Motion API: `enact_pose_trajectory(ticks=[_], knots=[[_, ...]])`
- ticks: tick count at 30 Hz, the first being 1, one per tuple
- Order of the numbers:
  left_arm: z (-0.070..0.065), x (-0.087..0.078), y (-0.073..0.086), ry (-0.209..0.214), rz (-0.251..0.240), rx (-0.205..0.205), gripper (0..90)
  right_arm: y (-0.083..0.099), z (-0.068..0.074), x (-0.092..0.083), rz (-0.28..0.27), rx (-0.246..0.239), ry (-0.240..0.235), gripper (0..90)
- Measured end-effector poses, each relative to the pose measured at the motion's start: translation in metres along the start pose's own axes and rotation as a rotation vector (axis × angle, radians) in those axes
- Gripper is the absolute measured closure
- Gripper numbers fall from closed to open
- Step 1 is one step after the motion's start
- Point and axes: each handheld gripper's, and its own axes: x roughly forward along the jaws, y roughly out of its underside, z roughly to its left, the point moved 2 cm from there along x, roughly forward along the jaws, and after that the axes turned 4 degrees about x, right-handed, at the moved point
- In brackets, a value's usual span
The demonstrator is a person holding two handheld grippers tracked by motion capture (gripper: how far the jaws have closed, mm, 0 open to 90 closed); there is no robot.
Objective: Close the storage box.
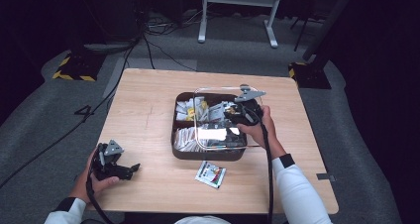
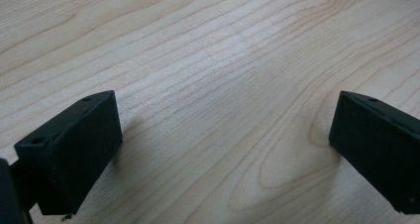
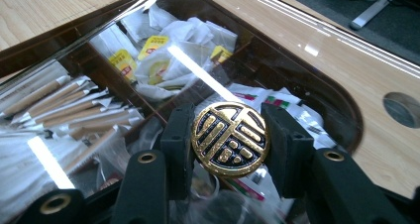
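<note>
Right gripper (image 3: 230, 140) pinches the gold knob (image 3: 231, 139) of the clear lid (image 1: 220, 119) over the box (image 1: 179, 152) mid-frame, while left gripper (image 2: 225, 149), jaws spread, sits on bare table (image 2: 208, 60) lower left.

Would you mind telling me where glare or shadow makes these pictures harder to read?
In the right gripper view, bright streaks glare on the clear lid over the sachets; the gold knob stays sharp. In the high view, the lid glares white and the surroundings are dark. In the left gripper view, soft shadows lie on the table.
</note>
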Motion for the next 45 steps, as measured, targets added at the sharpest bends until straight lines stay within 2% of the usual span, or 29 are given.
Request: enact_pose_trajectory(ticks=[8, 13, 20, 25, 32, 39, 42, 45], knots=[[0.000, 0.000, 0.000, -0.001, 0.000, 0.001, 0.2, -0.002, 0.012, 0.022, 0.026, 0.003, -0.011, 59.0], [0.000, 0.000, 0.000, 0.000, 0.000, 0.001, 0.2, -0.006, 0.019, 0.036, 0.048, -0.013, -0.005, 59.0], [0.000, 0.000, 0.000, 0.001, 0.001, 0.001, 0.2, -0.009, 0.028, 0.052, 0.058, -0.001, -0.015, 59.0], [0.000, 0.000, 0.000, 0.000, 0.000, 0.002, 0.2, -0.012, 0.029, 0.057, 0.052, 0.017, -0.011, 59.0], [0.000, 0.000, 0.000, 0.000, 0.000, 0.002, 0.3, -0.014, 0.037, 0.059, 0.058, 0.016, 0.006, 58.9], [0.000, 0.000, 0.000, -0.001, 0.000, 0.002, 0.3, -0.013, 0.043, 0.057, 0.068, 0.035, 0.017, 58.8], [0.000, 0.000, 0.000, 0.000, 0.000, 0.002, 0.3, -0.012, 0.046, 0.056, 0.075, 0.028, 0.033, 58.8], [0.000, 0.000, 0.000, 0.000, 0.000, 0.002, 0.3, -0.012, 0.046, 0.056, 0.072, 0.046, 0.026, 58.8]])
